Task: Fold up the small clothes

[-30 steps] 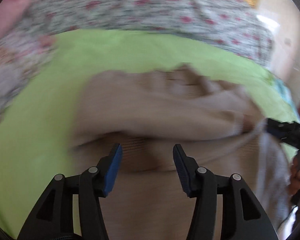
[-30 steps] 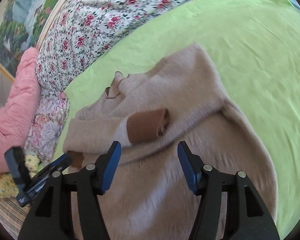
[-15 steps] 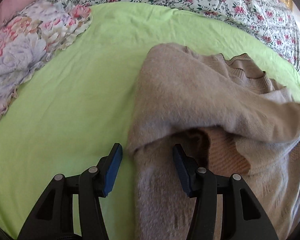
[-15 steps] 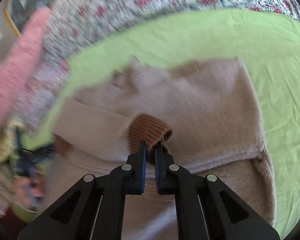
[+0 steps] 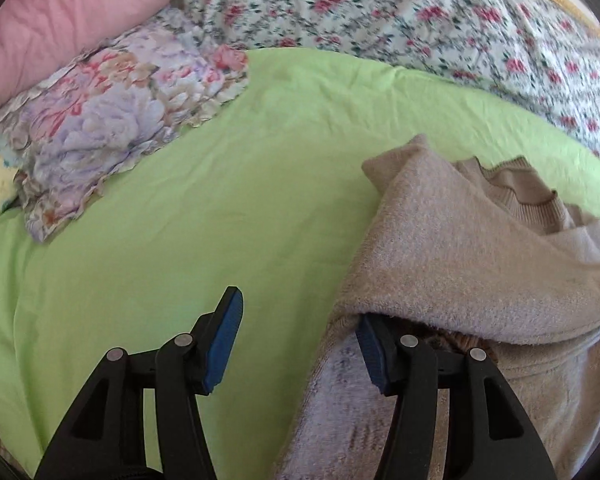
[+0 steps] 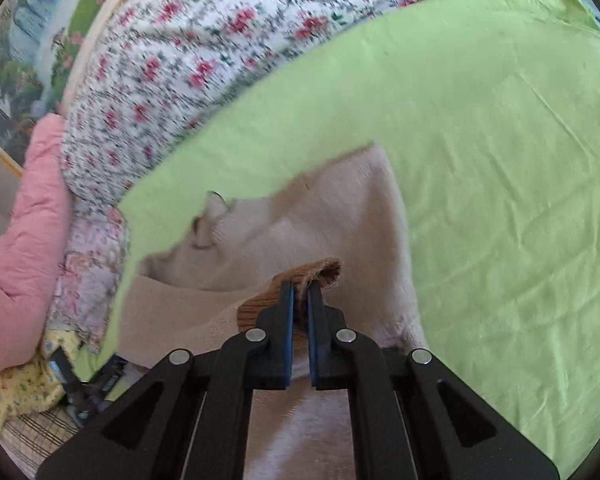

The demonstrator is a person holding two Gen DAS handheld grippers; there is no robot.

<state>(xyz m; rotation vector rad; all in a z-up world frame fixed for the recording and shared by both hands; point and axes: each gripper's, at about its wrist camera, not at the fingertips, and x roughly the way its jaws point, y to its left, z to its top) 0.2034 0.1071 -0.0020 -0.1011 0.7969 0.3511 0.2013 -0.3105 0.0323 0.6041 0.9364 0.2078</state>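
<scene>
A small beige knit sweater [image 5: 460,248] lies on a light green sheet [image 5: 220,220], one sleeve folded across its body. My left gripper [image 5: 300,336] is open at the sweater's left edge; its right finger sits under the folded sleeve, its left finger over bare sheet. In the right wrist view the sweater [image 6: 340,216] lies ahead. My right gripper [image 6: 299,292] is shut on the sleeve's brown ribbed cuff [image 6: 320,274] and holds it over the sweater's body.
A floral pillow [image 5: 112,120] and a pink quilt [image 5: 60,12] lie at the far left. A flowered quilt [image 6: 220,40] lies along the back. The green sheet [image 6: 500,160] stretches to the right. The left gripper's body [image 6: 84,384] shows at lower left.
My right gripper closed on the brown cuff and has carried it across the sweater. My left gripper has moved left to the sweater's edge and stays open.
</scene>
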